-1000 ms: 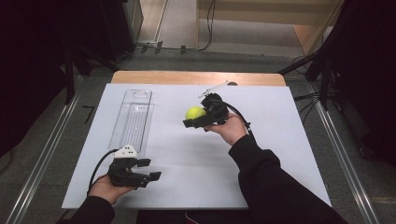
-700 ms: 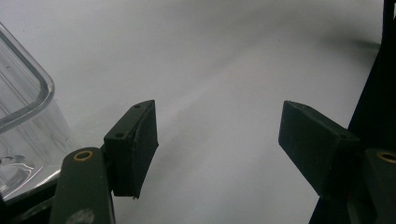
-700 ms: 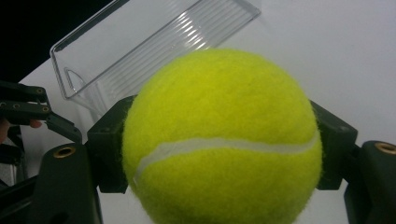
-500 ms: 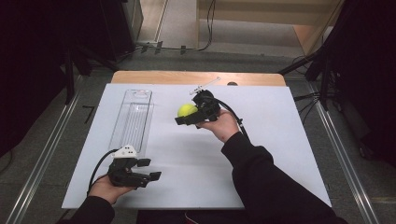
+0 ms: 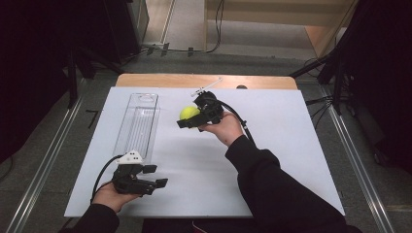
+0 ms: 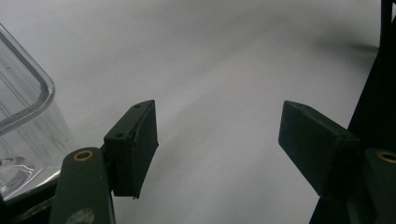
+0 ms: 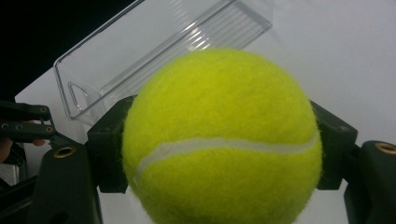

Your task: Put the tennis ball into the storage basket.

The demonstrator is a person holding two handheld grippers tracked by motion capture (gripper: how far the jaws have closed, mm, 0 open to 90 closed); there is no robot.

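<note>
Count: one yellow ball [image 5: 188, 112], one clear plastic tray [image 5: 137, 127], two tongs. The right tongs [image 5: 185, 122], just above centre of the high view, are clamped on the ball and hold it raised over the surface [image 5: 291, 145] to the right of the tray; the left tongs [image 5: 158, 176], at lower left, rest by the tray's near end with jaws apart and nothing between them. The surface is a white sheet over a wooden top, a strip of wood showing along its upper edge; around it lie grey floor, cables and metal rails, with dark areas on both sides of the frame.
</note>
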